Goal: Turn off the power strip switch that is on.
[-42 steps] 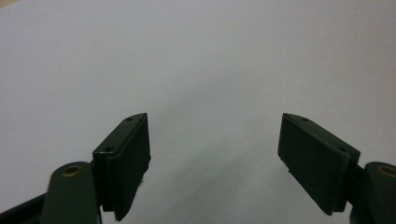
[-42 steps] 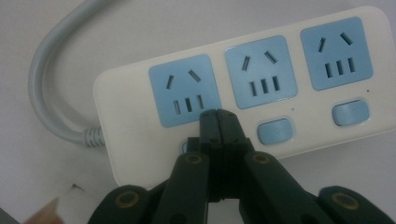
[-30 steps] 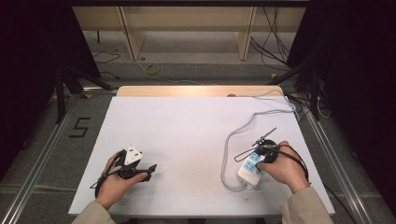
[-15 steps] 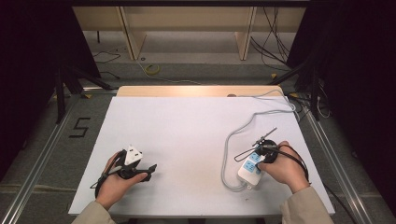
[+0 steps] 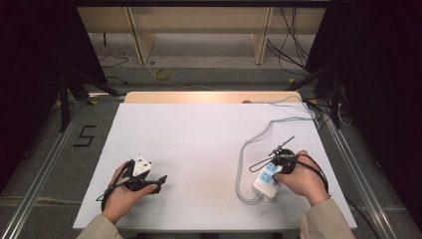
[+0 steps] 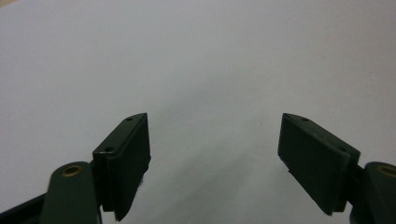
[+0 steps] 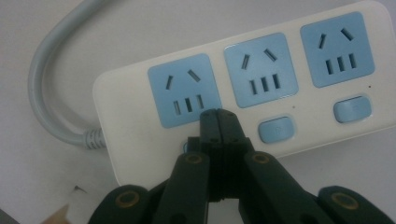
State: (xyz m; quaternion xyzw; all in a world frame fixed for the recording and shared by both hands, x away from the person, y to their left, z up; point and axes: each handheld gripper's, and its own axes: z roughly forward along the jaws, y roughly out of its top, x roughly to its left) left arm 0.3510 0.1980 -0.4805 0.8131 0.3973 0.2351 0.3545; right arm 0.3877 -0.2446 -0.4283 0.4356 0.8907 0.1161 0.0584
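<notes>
**Closed tongs parked on the power strip's end switch**

The right tongs (image 7: pixel 218 113) are seen pressed together, nothing between them, their tips set down on the white power strip (image 7: pixel 243 88) right at the lower edge of the first blue socket (image 7: pixel 184 91). The strip's long axis runs across the right gripper view, three sockets in a row, a blue switch (image 7: pixel 276 129) below the middle one and another below the far one. The first socket's own switch is largely covered by the tongs; just a sliver of blue is glimpsed at their left, so whether it is being pressed cannot be told.

From above, the strip (image 5: pixel 265 178) is found near the worktop's (image 5: pixel 199 139) right front, angled away from the person, its grey cable (image 5: pixel 249 149) looping off toward the far edge. The right hand (image 5: pixel 298 179) is plainly the nearer one.

The left tongs (image 6: pixel 215 154) are held wide apart over bare worktop, well apart from the strip.
</notes>
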